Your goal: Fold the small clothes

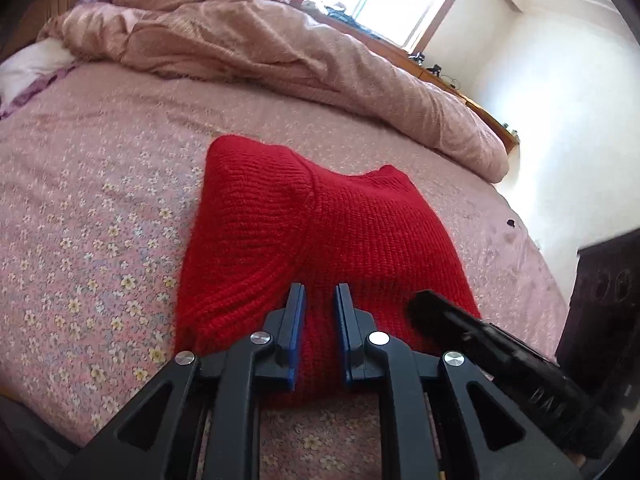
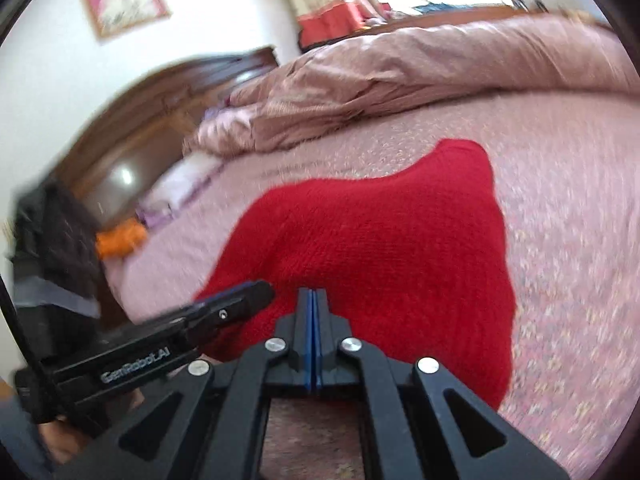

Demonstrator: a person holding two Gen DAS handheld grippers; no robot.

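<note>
A red knitted garment [image 1: 360,232] [image 2: 380,240] lies on the pink floral bed sheet [image 1: 100,200], bunched up towards its near edge. My left gripper [image 1: 320,290] is at that near edge. Its blue pads stand a narrow gap apart and red knit fills the gap. In the right wrist view it [image 2: 260,292] reaches in from the left onto the garment's near left part. My right gripper [image 2: 314,292] is shut, pads pressed together with no cloth showing between them, tips over the garment's near edge. Its black finger [image 1: 420,304] shows at the right in the left wrist view.
A rumpled pink duvet [image 1: 260,52] [image 2: 440,52] is heaped across the far side of the bed. A dark wooden headboard [image 2: 160,112] and a white pillow [image 1: 28,68] are at one end, with an orange item [image 2: 120,240] nearby. A dark box [image 1: 600,300] stands beside the bed.
</note>
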